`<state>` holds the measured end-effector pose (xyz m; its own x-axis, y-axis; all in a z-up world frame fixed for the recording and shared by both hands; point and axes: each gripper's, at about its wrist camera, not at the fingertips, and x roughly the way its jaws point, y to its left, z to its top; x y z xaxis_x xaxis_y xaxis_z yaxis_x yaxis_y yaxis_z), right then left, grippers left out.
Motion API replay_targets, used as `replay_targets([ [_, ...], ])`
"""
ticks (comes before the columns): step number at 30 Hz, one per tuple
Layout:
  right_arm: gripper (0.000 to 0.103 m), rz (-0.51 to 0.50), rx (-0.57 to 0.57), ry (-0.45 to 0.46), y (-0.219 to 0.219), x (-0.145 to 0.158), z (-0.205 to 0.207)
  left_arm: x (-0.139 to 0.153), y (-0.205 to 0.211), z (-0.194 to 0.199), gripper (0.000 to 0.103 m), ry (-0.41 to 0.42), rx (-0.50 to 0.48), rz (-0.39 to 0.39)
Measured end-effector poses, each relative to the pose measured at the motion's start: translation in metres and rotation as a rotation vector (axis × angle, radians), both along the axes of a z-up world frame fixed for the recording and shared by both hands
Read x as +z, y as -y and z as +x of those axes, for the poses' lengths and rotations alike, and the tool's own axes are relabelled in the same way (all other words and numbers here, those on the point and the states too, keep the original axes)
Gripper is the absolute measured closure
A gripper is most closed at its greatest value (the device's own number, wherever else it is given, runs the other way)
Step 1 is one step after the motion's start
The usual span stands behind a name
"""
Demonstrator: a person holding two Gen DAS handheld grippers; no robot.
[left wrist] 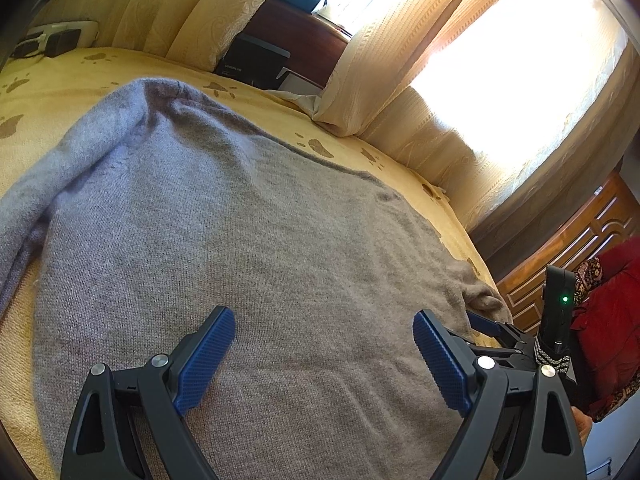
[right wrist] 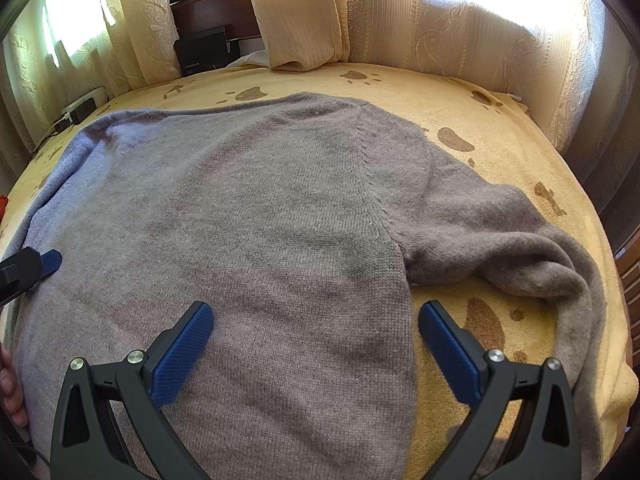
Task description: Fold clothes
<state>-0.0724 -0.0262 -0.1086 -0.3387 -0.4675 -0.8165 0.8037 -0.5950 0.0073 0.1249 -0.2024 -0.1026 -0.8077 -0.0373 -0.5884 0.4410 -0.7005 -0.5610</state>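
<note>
A grey knitted sweater (left wrist: pixel 248 240) (right wrist: pixel 248 220) lies spread flat on a yellow bedspread (right wrist: pixel 500 320) with brown paw prints. In the left wrist view my left gripper (left wrist: pixel 324 320) hovers open over the sweater's body, nothing between its blue pads. One sleeve runs down the left edge (left wrist: pixel 48 184). In the right wrist view my right gripper (right wrist: pixel 316 312) stands open above the sweater's right side edge, with the bent right sleeve (right wrist: pixel 512 252) just beyond it. The left gripper's blue fingertip (right wrist: pixel 50 260) shows at the left edge there, and the right gripper's body (left wrist: pixel 516 340) shows at the right of the left view.
Cream curtains (right wrist: pixel 460 28) and bright windows ring the bed. Dark boxes (right wrist: pixel 200 54) and a wooden shelf stand behind it. A power strip (right wrist: pixel 80 110) lies at the far left. A wooden cabinet (left wrist: pixel 568 252) and red fabric (left wrist: pixel 612 312) sit to the right. A hand (right wrist: pixel 10 384) is visible.
</note>
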Motion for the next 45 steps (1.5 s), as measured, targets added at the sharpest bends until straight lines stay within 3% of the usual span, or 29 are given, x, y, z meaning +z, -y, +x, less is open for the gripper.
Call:
replay_targets([
  [45,0.0,-0.001,0.001,0.0,-0.0012,-0.0002,0.0004,-0.0016,0.0041,0.0012,0.01,-0.016,0.004,0.016],
])
